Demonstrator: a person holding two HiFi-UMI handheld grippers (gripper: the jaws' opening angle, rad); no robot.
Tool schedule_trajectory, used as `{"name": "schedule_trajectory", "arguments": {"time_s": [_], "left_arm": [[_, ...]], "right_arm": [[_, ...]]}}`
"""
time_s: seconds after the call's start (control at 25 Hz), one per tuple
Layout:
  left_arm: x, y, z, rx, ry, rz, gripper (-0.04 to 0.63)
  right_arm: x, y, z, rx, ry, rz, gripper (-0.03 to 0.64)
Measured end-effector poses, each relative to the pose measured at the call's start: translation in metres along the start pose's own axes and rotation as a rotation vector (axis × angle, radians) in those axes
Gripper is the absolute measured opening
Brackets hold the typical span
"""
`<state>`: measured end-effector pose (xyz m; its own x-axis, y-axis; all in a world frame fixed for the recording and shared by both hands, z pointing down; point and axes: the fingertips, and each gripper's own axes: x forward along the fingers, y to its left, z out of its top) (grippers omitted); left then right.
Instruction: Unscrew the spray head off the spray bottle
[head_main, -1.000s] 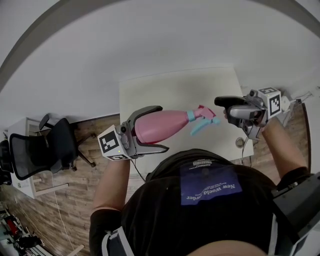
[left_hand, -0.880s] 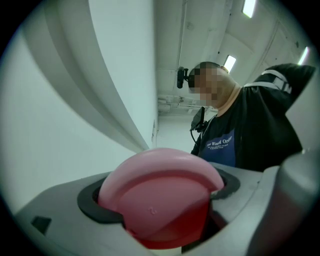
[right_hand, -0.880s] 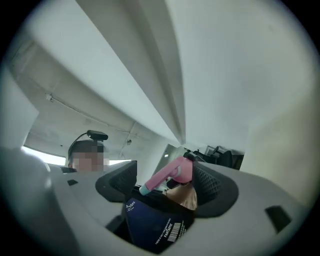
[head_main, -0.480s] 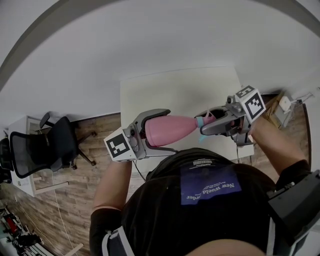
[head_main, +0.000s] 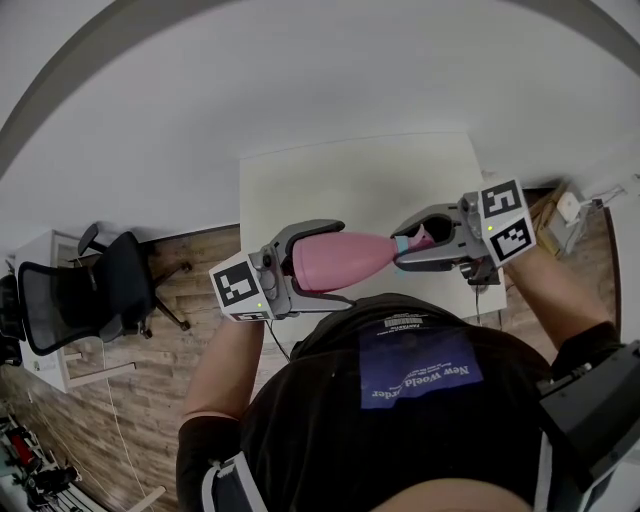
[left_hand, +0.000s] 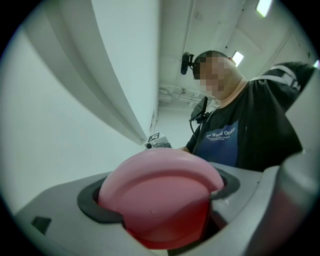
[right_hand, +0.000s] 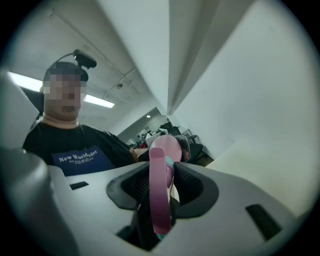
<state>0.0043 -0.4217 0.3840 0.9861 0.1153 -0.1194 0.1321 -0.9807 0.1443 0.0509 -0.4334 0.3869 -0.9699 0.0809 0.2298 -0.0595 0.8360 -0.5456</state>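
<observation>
A pink spray bottle (head_main: 340, 258) lies level in the air in front of the person's chest, over the near edge of the white table (head_main: 350, 180). My left gripper (head_main: 340, 262) is shut on its fat body; in the left gripper view the bottle's round base (left_hand: 160, 180) fills the space between the dark pads (left_hand: 92, 200). The pink and teal spray head (head_main: 418, 240) points right. My right gripper (head_main: 408, 242) has just been closing and its pads (right_hand: 192, 187) now sit against both sides of the spray head (right_hand: 159, 190).
A black office chair (head_main: 90, 295) stands on the wood floor at the left. A small white box and cables (head_main: 570, 205) lie beyond the table's right edge. The person's torso is close below both grippers.
The right gripper came in from the right, rolled over, and closed around the spray head. The left gripper and bottle shifted slightly right and down.
</observation>
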Motion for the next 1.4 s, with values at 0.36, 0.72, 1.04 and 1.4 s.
{"name": "schedule_trajectory", "arguments": {"time_s": [0.36,0.72,1.04,1.4], "left_arm": [[-0.004,0.016,-0.006,-0.386,-0.145,-0.051,0.499],[-0.012,0.022,-0.015,-0.52,-0.221,-0.05,0.499],[-0.028,0.025,-0.016,-0.54,-0.285,0.014,0.499],[-0.054,0.04,-0.009,-0.542,-0.403,0.092,0.499]], "right_arm": [[-0.002,0.002,-0.002,-0.575,0.214,-0.183,0.132],[-0.013,-0.005,-0.012,-0.857,0.308,-0.261,0.132],[-0.045,-0.003,-0.005,-0.718,0.146,-0.264,0.132],[-0.085,-0.017,0.009,-0.534,-0.081,-0.298,0.132]]}}
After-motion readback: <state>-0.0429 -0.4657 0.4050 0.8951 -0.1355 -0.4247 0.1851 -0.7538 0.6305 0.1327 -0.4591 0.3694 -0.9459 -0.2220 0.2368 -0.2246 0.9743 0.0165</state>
